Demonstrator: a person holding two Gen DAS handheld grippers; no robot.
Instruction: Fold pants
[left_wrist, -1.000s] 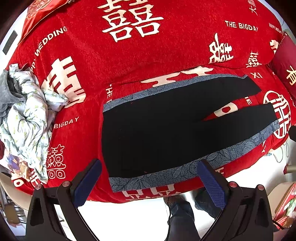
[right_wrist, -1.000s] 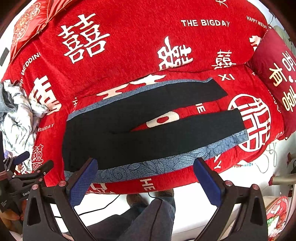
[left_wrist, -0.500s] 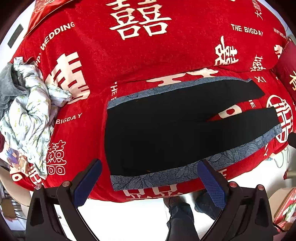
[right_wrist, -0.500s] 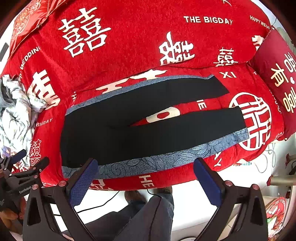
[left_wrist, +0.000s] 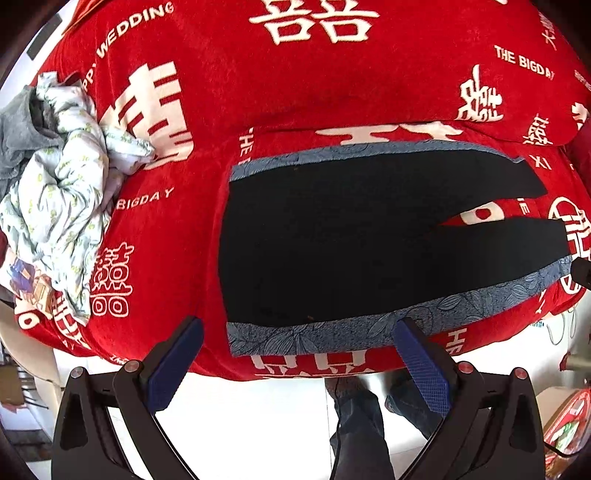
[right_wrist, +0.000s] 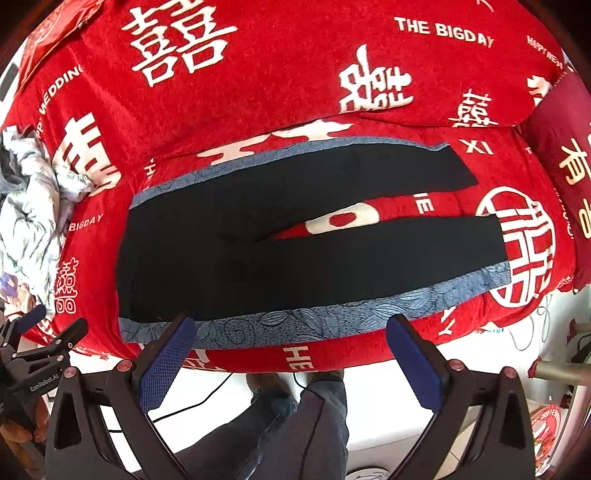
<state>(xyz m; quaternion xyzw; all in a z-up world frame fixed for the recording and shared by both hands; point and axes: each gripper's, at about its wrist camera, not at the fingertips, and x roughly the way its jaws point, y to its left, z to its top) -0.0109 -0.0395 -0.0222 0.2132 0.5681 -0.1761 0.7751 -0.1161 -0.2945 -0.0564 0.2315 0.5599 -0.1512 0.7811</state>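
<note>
Black pants (left_wrist: 332, 251) (right_wrist: 258, 258) with blue-grey patterned side stripes lie flat on a red sofa cover (left_wrist: 295, 74) (right_wrist: 258, 92), waist to the left, both legs spread apart pointing right. My left gripper (left_wrist: 299, 356) hangs open above the sofa's front edge, near the waist end's lower stripe, holding nothing. My right gripper (right_wrist: 291, 350) is open too, hovering over the near stripe of the front leg. The left gripper (right_wrist: 33, 332) also shows at the left edge of the right wrist view.
A crumpled pale floral cloth (left_wrist: 55, 206) (right_wrist: 26, 214) with a grey garment (left_wrist: 18, 133) lies on the sofa's left end. A dark red cushion (right_wrist: 561, 155) stands at the right. A person's legs (right_wrist: 295, 417) and a cable (right_wrist: 207, 395) are on the white floor below.
Both grippers have moved closer to the sofa, so the pants look larger and lower in each view. The pants have not moved. Both grippers stayed open.
</note>
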